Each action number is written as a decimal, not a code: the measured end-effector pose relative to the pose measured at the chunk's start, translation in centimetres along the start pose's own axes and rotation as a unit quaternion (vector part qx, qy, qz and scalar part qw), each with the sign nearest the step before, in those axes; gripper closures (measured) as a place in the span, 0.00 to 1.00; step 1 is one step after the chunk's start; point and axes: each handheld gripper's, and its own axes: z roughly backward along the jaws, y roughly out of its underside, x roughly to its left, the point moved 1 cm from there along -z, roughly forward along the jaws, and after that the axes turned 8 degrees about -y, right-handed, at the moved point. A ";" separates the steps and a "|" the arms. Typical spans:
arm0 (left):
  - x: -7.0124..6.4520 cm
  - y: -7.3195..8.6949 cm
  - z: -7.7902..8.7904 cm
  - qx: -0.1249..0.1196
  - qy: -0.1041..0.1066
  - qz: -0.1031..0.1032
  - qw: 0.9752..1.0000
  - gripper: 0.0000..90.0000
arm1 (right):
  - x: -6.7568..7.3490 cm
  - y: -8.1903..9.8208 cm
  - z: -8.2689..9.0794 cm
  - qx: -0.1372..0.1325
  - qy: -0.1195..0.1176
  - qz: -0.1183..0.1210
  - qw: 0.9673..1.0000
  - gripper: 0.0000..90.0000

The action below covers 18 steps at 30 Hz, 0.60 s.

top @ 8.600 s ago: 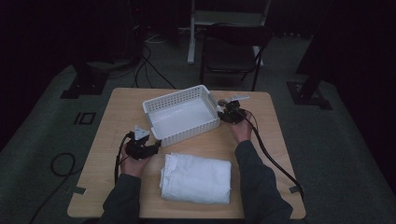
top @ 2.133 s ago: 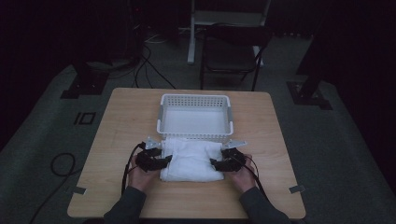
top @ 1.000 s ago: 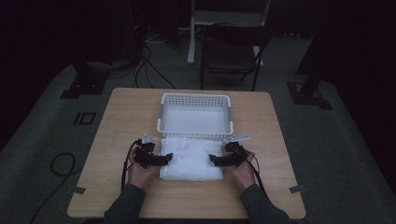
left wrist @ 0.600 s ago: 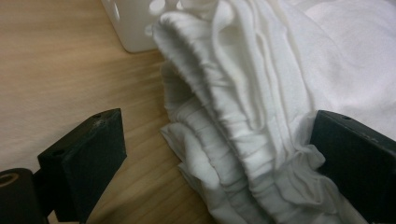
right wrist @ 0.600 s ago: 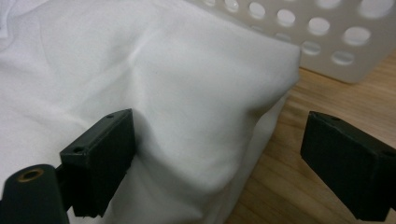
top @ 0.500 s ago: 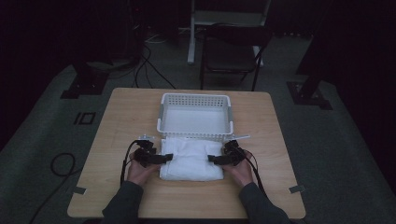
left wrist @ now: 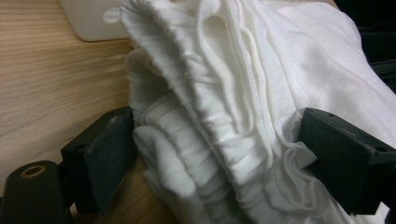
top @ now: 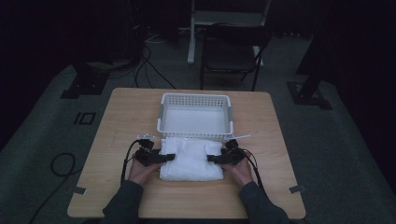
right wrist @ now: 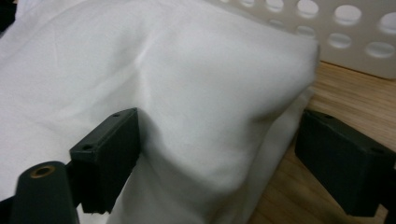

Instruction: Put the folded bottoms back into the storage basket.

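Note:
A folded white cloth (top: 191, 158) lies on the wooden table (top: 121, 121), right in front of a white perforated basket (top: 194, 135). My left gripper (top: 168, 157) is at the cloth's left end and has just been closing. In the left gripper view, bunched folds of cloth (left wrist: 224, 93) fill my left gripper (left wrist: 215, 158) and touch both jaws. My right gripper (top: 212, 158) is at the right end and has also just been closing. In the right gripper view, one jaw of my right gripper (right wrist: 219, 158) dents the cloth (right wrist: 187, 93), and the other stands just off its edge.
The basket (right wrist: 345, 37) is empty and sits square at the table's middle. A dark chair (top: 231, 51) and stand legs are on the floor beyond the table. Cables trail from both grippers across the table's front. Bare wood lies to either side.
Since the earliest frame the basket has been turned square, the cloth now lies against it, and both grippers have come from the basket to the cloth's ends. Over the last second the hands barely moved.

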 end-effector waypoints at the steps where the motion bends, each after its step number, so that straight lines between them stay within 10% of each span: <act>1: -0.1 -0.1 -0.1 0.002 0.002 -0.005 1.000 0.13 | 0.0 0.0 0.0 0.000 -0.004 -0.001 1.000 0.17; 18: -1.3 -0.4 -0.7 0.030 0.033 -0.033 0.998 0.53 | -0.3 -0.5 -0.4 0.013 -0.083 -0.028 0.996 0.61</act>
